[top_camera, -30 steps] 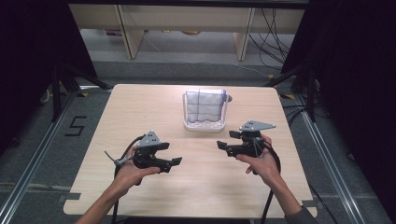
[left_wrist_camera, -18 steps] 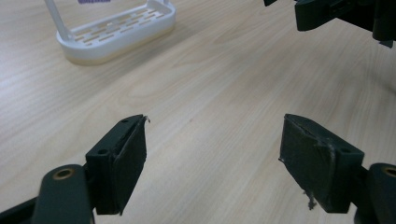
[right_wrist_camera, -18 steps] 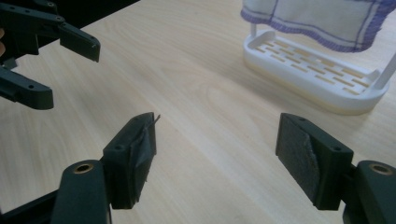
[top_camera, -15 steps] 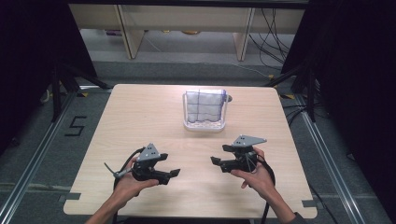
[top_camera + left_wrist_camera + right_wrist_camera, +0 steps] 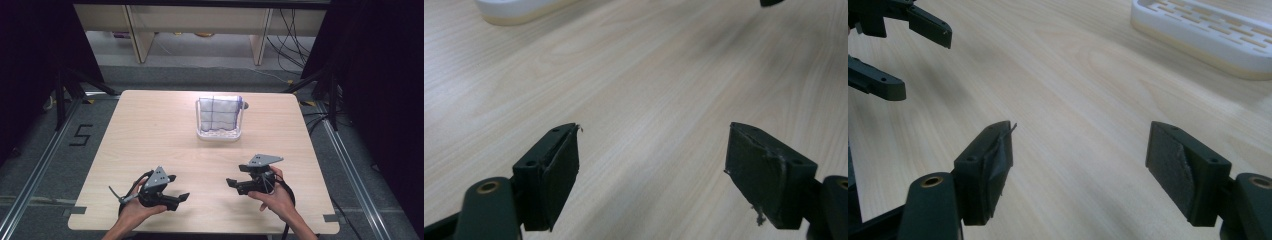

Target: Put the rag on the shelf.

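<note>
Left claw [image 5: 181,198] and right claw [image 5: 231,183]: jaws apart, nothing btwn pads; right jaws have just been opening. Both low over surface [image 5: 150,130], well short of white rack [image 5: 218,134]. Rack holds checked cloth [image 5: 217,114]; cut off at frame edge in gripper views, cloth fold detail unclear.

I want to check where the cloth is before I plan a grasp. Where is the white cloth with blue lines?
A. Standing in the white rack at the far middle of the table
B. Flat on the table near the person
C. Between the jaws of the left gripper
A: in the high view the checked cloth stands in the white rack, far from both grippers.
</note>
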The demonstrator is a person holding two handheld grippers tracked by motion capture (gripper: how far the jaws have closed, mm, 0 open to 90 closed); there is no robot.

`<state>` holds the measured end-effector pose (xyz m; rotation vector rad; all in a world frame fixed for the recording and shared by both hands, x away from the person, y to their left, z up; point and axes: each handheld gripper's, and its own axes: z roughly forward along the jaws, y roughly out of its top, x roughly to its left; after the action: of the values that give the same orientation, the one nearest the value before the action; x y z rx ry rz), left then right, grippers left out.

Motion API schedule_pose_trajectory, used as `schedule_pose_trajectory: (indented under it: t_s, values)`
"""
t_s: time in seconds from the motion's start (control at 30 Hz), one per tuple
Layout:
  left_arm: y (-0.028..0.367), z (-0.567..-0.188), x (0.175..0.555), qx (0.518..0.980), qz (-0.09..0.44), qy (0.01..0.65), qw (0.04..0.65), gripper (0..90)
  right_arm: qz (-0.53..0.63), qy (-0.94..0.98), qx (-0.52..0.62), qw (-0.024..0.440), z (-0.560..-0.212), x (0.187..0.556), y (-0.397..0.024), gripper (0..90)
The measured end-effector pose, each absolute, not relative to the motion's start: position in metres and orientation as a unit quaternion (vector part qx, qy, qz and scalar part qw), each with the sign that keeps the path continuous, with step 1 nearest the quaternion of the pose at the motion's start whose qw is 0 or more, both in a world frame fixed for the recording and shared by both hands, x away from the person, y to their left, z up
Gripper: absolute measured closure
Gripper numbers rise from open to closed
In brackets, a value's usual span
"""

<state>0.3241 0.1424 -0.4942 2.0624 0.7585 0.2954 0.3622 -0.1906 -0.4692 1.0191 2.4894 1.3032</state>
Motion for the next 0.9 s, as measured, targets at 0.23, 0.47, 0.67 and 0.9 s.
schedule_pose_trajectory:
  t_s: [0.23,0.47,0.67,0.9]
  values:
    - [0.142,-0.497,0.316,0.832,0.107,0.301,0.453,20.2,0.417,0.837,0.343,0.088,-0.469,0.35,-0.19,19.4]
    - [0.15,-0.497,0.312,0.822,0.094,0.314,0.466,15.3,0.394,0.854,0.332,0.08,-0.479,0.338,-0.188,19.5]
    - [0.151,-0.497,0.305,0.823,0.092,0.312,0.466,15.2,0.389,0.856,0.33,0.082,-0.481,0.329,-0.188,19.5]
    - [0.149,-0.499,0.296,0.845,0.101,0.287,0.439,15.3,0.39,0.855,0.332,0.077,-0.481,0.315,-0.191,18.9]
